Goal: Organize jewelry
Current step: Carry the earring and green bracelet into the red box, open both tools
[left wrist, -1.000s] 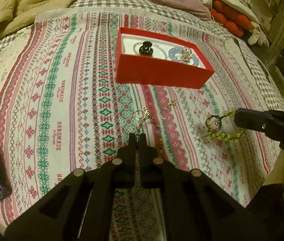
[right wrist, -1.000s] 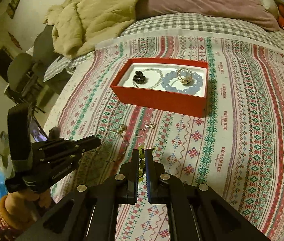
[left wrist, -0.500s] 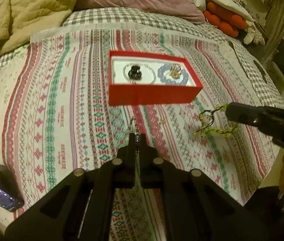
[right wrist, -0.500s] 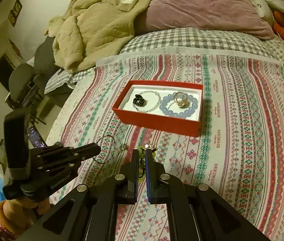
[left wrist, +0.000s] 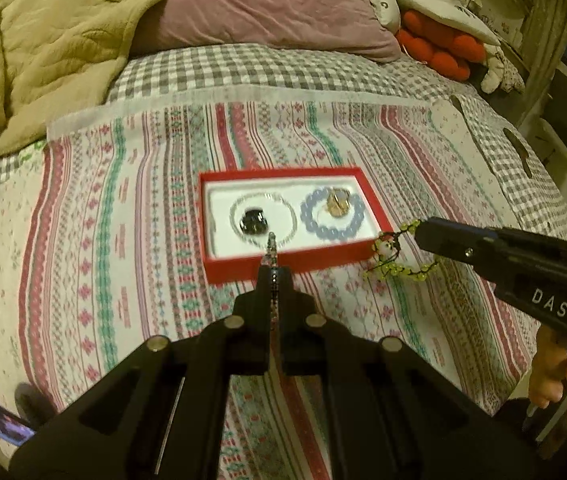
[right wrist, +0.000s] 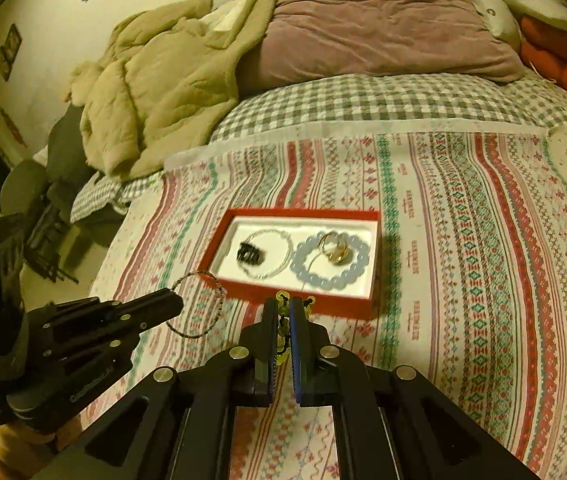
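Left wrist: red box (left wrist: 243, 270) between quilt (left wrist: 35, 48) and cushions (left wrist: 439, 48).

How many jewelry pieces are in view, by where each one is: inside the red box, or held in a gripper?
In the red box: 4 (clear bead bracelet, black piece, blue bead bracelet, gold ring)
In the left gripper: 1 (thin chain bracelet)
In the right gripper: 1 (green bead bracelet)
Total: 6

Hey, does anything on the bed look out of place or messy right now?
Nothing stands out. The red jewelry box sits flat on the patterned bedspread, pieces lying neatly inside; the thin beaded bracelet and yellow-green bead bracelet are held in tongs.
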`<state>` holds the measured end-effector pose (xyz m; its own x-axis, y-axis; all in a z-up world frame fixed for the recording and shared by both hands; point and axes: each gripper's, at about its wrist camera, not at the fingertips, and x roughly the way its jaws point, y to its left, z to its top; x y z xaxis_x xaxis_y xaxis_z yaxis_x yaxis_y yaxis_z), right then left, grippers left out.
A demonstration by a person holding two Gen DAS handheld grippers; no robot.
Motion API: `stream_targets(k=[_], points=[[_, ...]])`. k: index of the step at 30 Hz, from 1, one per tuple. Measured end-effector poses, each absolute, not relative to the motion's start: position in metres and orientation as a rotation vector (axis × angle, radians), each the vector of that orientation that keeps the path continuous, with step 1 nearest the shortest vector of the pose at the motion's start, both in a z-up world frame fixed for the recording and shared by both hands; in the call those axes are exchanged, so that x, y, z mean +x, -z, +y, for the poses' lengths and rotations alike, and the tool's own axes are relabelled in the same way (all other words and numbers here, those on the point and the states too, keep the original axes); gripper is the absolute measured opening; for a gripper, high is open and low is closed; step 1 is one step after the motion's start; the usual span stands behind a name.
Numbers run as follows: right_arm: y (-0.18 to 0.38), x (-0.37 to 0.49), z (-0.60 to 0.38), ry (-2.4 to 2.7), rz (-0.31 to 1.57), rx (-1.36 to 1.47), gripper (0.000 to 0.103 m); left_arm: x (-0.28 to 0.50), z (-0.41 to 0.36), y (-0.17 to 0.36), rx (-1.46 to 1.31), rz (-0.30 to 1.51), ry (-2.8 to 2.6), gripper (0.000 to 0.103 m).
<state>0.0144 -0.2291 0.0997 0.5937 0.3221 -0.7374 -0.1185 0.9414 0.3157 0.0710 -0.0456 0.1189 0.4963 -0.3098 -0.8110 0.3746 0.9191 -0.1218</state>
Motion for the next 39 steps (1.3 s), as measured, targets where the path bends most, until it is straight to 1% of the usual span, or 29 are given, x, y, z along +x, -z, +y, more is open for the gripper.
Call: stream_targets(k=[7, 13, 26, 36, 39], points=[[-0.105, 0.035, -0.233, -0.237, 0.863, 0.294, 0.006, 0.104, -0.044, -0.121, -0.018, 0.959, 0.464, 0.004], [-0.102, 0.054, -0.223, -0.250, 0.847, 0.309, 0.006, 0.125, -0.049, -0.106, -0.130, 0.970, 0.516, 0.004], [-0.078, 0.078, -0.202, -0.266, 0.884, 0.287, 0.006, 0.149, -0.038, -0.072, -0.089, 0.997, 0.391, 0.004], [-0.055, 0.088, -0.218, -0.155, 0.940, 0.240, 0.006, 0.148, -0.039, -0.071, -0.045, 0.993, 0.367, 0.004], [-0.055, 0.088, -0.221, -0.139, 0.947, 0.233, 0.008, 0.145, -0.040, -0.073, -0.029, 0.987, 0.364, 0.005]])
